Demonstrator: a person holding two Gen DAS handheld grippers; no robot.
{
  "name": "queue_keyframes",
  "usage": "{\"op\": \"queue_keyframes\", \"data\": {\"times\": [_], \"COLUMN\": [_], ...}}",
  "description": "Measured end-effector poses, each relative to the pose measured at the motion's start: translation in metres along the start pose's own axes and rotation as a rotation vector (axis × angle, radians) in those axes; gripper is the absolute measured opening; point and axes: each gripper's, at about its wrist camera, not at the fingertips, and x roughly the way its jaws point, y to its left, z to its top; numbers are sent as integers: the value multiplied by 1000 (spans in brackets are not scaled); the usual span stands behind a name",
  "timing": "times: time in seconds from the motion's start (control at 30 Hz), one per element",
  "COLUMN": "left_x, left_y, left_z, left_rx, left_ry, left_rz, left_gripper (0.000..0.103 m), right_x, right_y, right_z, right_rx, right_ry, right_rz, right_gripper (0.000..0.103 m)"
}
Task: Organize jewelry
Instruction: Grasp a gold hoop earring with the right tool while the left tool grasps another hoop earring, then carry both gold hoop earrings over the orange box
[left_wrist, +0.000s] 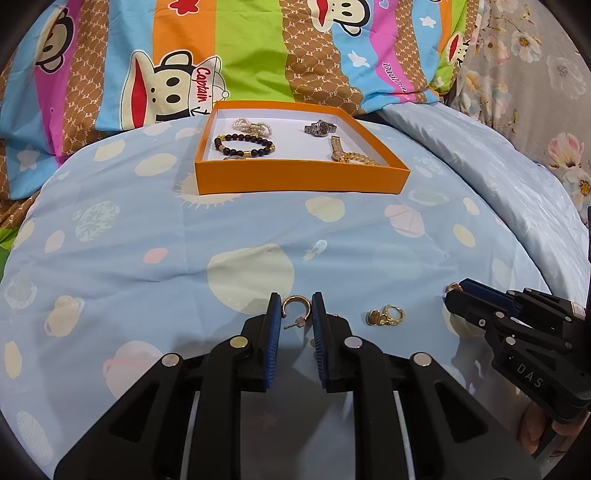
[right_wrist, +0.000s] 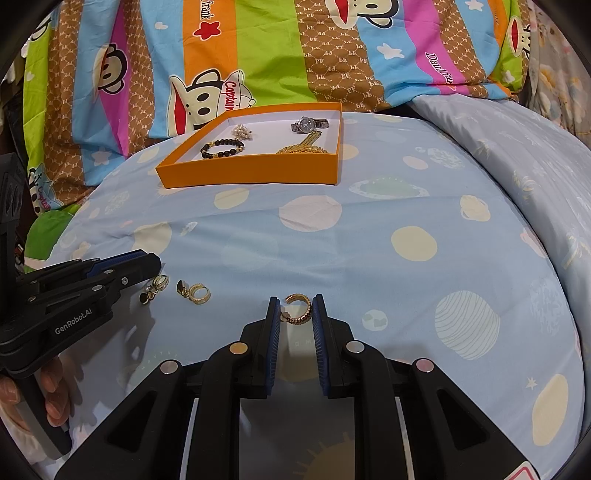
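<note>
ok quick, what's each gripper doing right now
left gripper: open, fingers either side of a hoop earring
right gripper: open, fingers either side of a gold ring

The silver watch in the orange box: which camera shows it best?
The left wrist view: the silver watch shows its dark face and band from nearly straight on inside the orange box. The right wrist view shows it too, at more of an angle, near the box's far corner.

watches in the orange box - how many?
2. A silver watch lies at the box's far right; a gold watch sits just nearer, beside a gold chain. The near wall may hide more.
</note>
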Motion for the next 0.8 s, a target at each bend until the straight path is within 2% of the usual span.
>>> {"op": "queue_keyframes", "data": {"times": [0.8], "left_x": [-4], "left_y": [7], "left_z": [0], "left_rx": [-30], "left_ry": [-12], "left_rz": [-1], "left_gripper": [16], "right_x": [-1], "right_y": [-1], "right_z": [0], "right_rx": [11], "right_ry": [-4], "right_rz": [1], "right_gripper": [16]}}
